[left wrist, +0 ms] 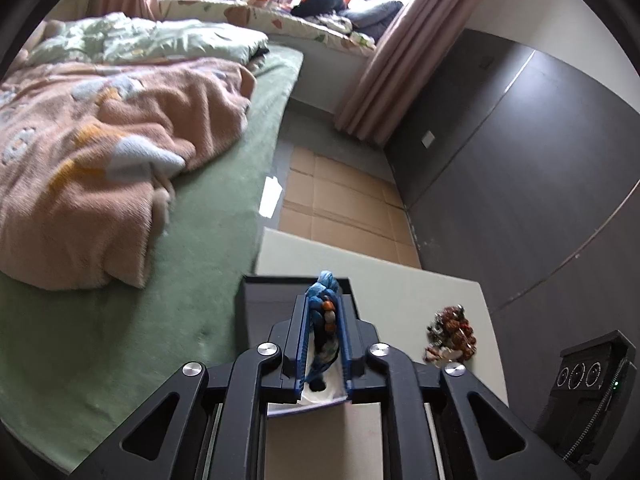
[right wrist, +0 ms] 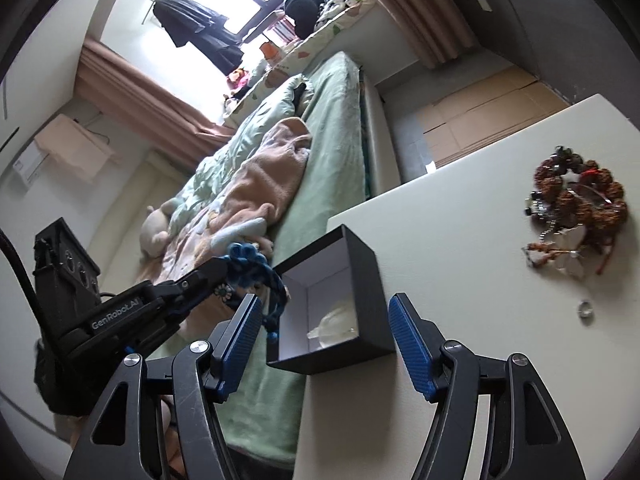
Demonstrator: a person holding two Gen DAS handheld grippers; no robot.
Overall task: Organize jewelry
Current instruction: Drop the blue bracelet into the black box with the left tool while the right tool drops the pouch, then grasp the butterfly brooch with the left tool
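Note:
My left gripper (left wrist: 323,304) is shut on a blue braided bracelet (left wrist: 322,288) with orange and white beads, held above the open black box (left wrist: 256,300). In the right wrist view the left gripper (right wrist: 224,266) holds the blue bracelet (right wrist: 256,266) just left of the black box (right wrist: 360,276), whose white inside holds a pale item (right wrist: 334,326). My right gripper (right wrist: 324,320) is open and empty, in front of the box. A pile of brown bead bracelets (right wrist: 576,200) and a small silver ring (right wrist: 586,312) lie on the white table (right wrist: 460,240); the pile also shows in the left wrist view (left wrist: 452,334).
A bed (left wrist: 224,200) with a green sheet and a peach blanket (left wrist: 100,152) stands beside the table's left edge. Cardboard (left wrist: 340,200) covers the floor beyond the table. A dark wall (left wrist: 520,160) is at the right. The box sits at the table's edge nearest the bed.

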